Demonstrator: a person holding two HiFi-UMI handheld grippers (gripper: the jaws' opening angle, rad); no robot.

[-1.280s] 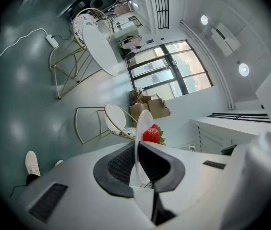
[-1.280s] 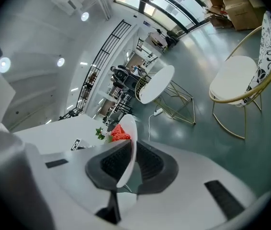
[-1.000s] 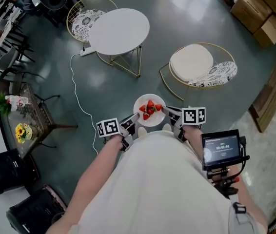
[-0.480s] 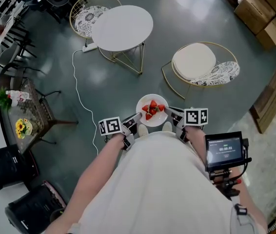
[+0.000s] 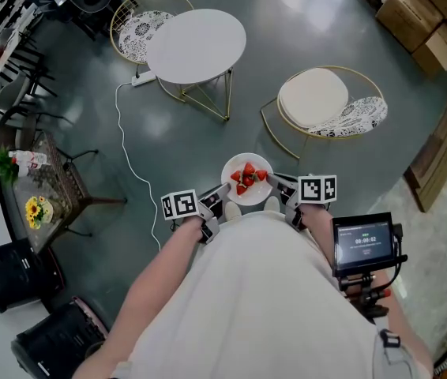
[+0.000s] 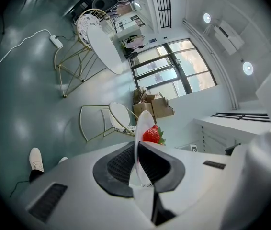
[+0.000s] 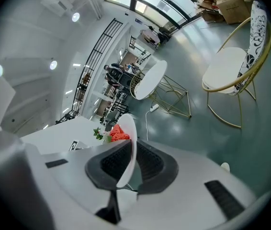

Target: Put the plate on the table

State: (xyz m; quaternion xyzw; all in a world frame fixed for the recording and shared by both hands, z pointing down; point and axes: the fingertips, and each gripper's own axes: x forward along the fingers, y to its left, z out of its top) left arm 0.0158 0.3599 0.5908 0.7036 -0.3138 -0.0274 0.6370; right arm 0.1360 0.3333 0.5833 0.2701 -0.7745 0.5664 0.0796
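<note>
You hold the plate [image 5: 249, 199] of strawberries [image 5: 247, 177] above the floor. Left gripper [image 5: 217, 198] and right gripper [image 5: 276, 185] each clamp opposite rims. The round white table [image 5: 196, 46] stands well apart.

Cushioned chair [image 5: 312, 99], cardboard boxes [image 5: 415, 16], yellow flowers [image 5: 32, 210]

Head view: high overhead, facing steeply down, well short of the round white bench [image 5: 196, 46].
Left gripper view: low, along the left claw [image 6: 138, 155], close on the plate [image 6: 141, 125], facing the bench.
Right gripper view: along the right claw [image 7: 131, 158], opposite rim, facing the bench.
Shared: bench, plate, chair [image 5: 318, 101].
</note>
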